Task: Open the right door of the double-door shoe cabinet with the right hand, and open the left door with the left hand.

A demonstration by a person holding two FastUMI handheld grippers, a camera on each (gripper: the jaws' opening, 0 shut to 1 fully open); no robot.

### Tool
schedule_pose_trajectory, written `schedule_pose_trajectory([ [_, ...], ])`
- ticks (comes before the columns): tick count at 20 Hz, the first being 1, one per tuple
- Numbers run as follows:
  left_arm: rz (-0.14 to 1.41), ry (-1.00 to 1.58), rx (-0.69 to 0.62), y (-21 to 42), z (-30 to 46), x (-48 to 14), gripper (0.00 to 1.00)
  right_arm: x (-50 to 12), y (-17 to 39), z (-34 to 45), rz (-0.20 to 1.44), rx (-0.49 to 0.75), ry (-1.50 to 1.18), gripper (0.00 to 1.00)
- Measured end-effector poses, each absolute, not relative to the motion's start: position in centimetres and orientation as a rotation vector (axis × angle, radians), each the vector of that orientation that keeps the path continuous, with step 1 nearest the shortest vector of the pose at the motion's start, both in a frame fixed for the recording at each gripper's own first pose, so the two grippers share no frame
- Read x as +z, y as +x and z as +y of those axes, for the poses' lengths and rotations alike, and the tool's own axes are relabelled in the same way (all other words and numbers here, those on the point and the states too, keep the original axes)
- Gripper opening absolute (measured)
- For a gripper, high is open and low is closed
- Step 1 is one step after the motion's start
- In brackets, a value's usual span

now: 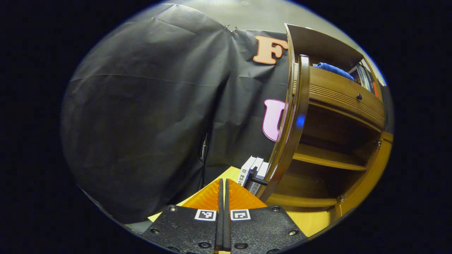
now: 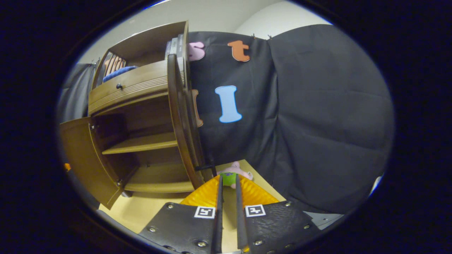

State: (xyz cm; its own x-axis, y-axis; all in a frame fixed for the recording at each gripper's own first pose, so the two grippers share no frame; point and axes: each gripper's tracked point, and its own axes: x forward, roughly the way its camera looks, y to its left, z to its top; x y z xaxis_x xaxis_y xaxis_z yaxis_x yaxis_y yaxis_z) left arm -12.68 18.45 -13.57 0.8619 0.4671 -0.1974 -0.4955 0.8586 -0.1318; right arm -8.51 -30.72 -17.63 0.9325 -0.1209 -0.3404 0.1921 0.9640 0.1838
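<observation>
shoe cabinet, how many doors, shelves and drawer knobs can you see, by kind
Open doors: 2, the left door and the right door
Shelves inside: 2, the upper shelf and the bottom shelf
Drawer knobs: 1, the drawer knob
Total: 5

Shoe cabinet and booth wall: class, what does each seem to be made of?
Shoe cabinet: apparently wood or wood veneer, brown with a glossy varnish; highlights glint along the door edge. Booth wall: thin black cloth, matte, judging by its creases and folds.
</observation>
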Motion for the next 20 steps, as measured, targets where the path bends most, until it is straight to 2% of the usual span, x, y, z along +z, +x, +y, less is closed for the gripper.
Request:
schedule_pose_trajectory([
  [3,0.124,-0.112,0.533,-13.1,16.3,-10.4,0.01,-16.6,-8.5,-31.2,0.308,-0.141,0.226,0.17],
  [8,0.020,-0.031,0.470,-13.1,8.5,-3.1,0.00,-12.4,-9.2,-29.8,0.243,-0.039,0.169,0.17],
  [16,-0.065,-0.030,0.195,-10.0,-9.3,2.7,0.01,-2.8,-9.3,-19.0,0.111,0.305,0.130,0.17],
  [19,-0.078,-0.043,0.118,-9.5,-14.0,3.2,0.01,-2.1,-9.1,-17.0,0.115,0.368,0.134,0.18],
  [20,-0.091,-0.031,0.099,-9.5,-15.2,3.5,0.05,-1.9,-8.7,-17.1,0.108,0.364,0.130,0.19],
])
